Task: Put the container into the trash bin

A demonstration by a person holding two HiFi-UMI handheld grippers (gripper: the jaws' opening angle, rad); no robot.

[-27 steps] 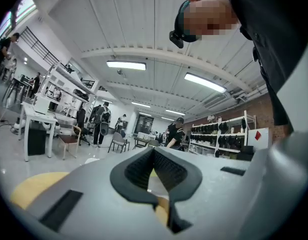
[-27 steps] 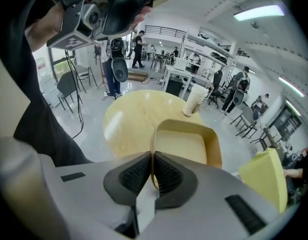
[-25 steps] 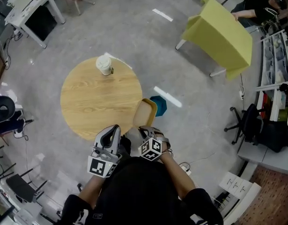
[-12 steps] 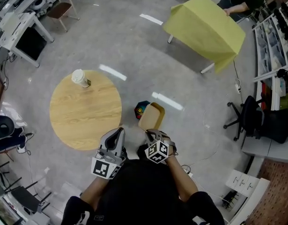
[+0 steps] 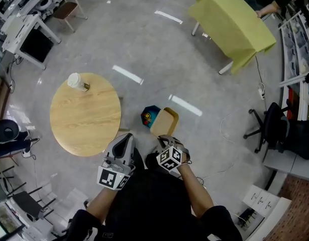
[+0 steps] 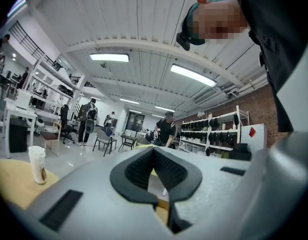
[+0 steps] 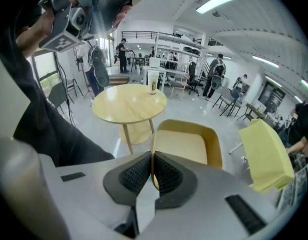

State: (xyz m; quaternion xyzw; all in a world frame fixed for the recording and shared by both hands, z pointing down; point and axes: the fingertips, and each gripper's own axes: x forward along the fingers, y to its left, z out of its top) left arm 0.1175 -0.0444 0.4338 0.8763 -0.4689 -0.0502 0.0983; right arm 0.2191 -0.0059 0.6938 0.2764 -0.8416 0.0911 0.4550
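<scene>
The container (image 5: 165, 122) is a shallow tan tray hanging over the grey floor, in front of me. My right gripper (image 5: 166, 139) is shut on its near rim; in the right gripper view the pads (image 7: 138, 174) pinch the rim's thin edge and the tray (image 7: 186, 145) stretches away from them. The trash bin (image 5: 149, 115) is a small dark teal bin with colourful contents. It stands on the floor just left of the tray, partly hidden by it. My left gripper (image 5: 126, 140) is held beside the right one, jaws shut and empty, pointing level.
A round wooden table (image 5: 84, 117) stands at the left with a paper cup (image 5: 75, 81) near its far edge. A yellow-green covered table (image 5: 233, 23) is at the back right, an office chair (image 5: 267, 127) at the right, a white desk (image 5: 28, 31) far left.
Both grippers and the held tray have moved right, away from the round table. The bin, mostly covered by the tray before, now shows at the tray's left.
</scene>
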